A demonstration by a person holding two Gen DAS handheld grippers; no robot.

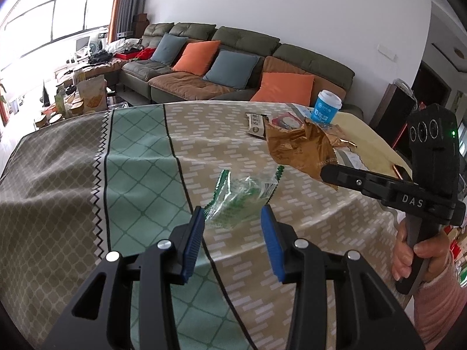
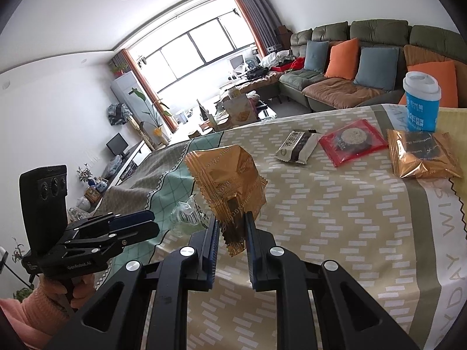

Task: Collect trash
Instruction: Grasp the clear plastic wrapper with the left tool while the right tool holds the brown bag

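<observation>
Two wrappers mattered to us at that moment. Our right gripper (image 2: 232,227) pinched a crumpled gold wrapper (image 2: 230,175) by its lower edge and held it up clear of the tablecloth (image 2: 321,233). Our left gripper (image 1: 233,218) had its blue pads spread with nothing between them, and a clear wrapper with green print (image 1: 242,192) lay flat on the cloth just beyond the fingertips, a little right of the gap's centre line. Its long axis seemed to run diagonally, from lower left to upper right, so we judged the left hand to be the nearer one and the coming grasp to need a short advance with the jaws set across that diagonal.

Farther back on the table sat a blue paper cup (image 2: 421,102) with white characters we could not read, a red snack packet (image 2: 353,143), a white and dark packet (image 2: 297,145) with Chinese lettering, and a full gold packet (image 2: 423,157). We read "DAS" on the right tool's body and "GenRobot.AI" on the left one. Large letters on the cloth's edge looked like "DAY WIS".
</observation>
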